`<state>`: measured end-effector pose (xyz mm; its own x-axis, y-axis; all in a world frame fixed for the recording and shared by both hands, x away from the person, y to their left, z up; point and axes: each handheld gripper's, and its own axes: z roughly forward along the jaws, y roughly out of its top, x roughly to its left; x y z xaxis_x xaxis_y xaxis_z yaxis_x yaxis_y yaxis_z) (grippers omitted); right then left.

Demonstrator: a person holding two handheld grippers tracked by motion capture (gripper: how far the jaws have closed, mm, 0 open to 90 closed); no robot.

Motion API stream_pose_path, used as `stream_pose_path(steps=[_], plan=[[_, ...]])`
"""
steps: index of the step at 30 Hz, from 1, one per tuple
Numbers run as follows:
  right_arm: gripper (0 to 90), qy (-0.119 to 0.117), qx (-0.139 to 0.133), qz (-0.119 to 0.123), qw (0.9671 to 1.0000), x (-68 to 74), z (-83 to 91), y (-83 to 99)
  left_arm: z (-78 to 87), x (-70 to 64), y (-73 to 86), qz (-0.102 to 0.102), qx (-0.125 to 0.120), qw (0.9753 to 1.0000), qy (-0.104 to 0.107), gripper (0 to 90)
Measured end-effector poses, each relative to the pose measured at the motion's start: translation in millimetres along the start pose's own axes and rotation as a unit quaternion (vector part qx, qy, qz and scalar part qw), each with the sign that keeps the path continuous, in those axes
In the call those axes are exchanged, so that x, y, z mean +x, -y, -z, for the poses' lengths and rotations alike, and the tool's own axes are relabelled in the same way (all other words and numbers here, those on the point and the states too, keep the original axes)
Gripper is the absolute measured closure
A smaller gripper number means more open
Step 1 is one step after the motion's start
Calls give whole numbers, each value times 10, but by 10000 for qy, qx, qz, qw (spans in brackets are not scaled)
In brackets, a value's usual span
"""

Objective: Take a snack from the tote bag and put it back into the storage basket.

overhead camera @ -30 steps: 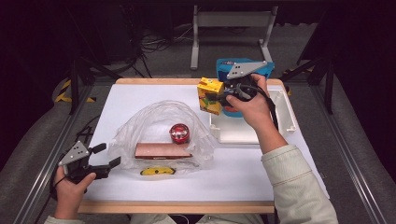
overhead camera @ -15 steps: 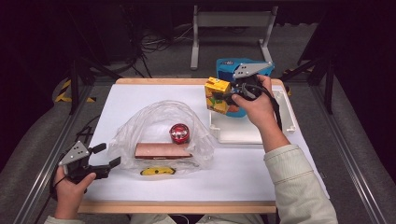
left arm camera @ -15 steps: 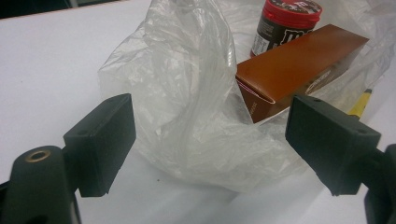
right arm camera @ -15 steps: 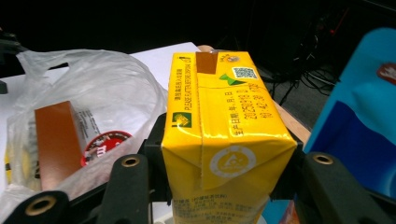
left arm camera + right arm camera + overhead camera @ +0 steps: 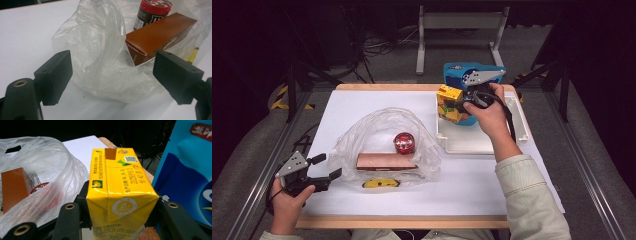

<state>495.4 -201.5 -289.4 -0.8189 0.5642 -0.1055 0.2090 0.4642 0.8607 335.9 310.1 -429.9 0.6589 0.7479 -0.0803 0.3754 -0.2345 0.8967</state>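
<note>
Since a second ago my right gripper [image 5: 460, 104] has carried the yellow carton [image 5: 449, 103] a bit toward 3 o'clock, from the near-left corner of the white tray [image 5: 472, 144] to above its left part. Left gripper [image 5: 324, 168] hasn't budged.

Right jaws clamp the carton by its two sides; in the right gripper view the carton [image 5: 120, 195] sits squarely between them, top face up, printed code visible. It hangs over the tray at roughly 1 o'clock on the table [image 5: 362, 107], just beside the blue packet [image 5: 457, 70], which stands at the tray's far end.

Left gripper is at 8 o'clock, near the table edge, jaws spread wide and holding nothing. The left gripper view has the clear plastic bag [image 5: 105, 57] between and beyond the jaws, not gripped.

Bag lies mid-table. Inside: brown box [image 5: 386, 161], red-lidded jar [image 5: 404, 142] just behind it. Yellow pen-like thing [image 5: 381, 183] lies at the bag's near edge, 6 o'clock side; can't tell if it's inside.
</note>
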Motion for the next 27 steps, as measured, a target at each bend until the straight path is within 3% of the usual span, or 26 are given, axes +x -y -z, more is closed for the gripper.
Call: stream_pose_path(steps=[27], plan=[[541, -12, 283, -169, 9995, -54, -274, 340, 3, 1, 1, 3, -1, 10000, -6, 166]])
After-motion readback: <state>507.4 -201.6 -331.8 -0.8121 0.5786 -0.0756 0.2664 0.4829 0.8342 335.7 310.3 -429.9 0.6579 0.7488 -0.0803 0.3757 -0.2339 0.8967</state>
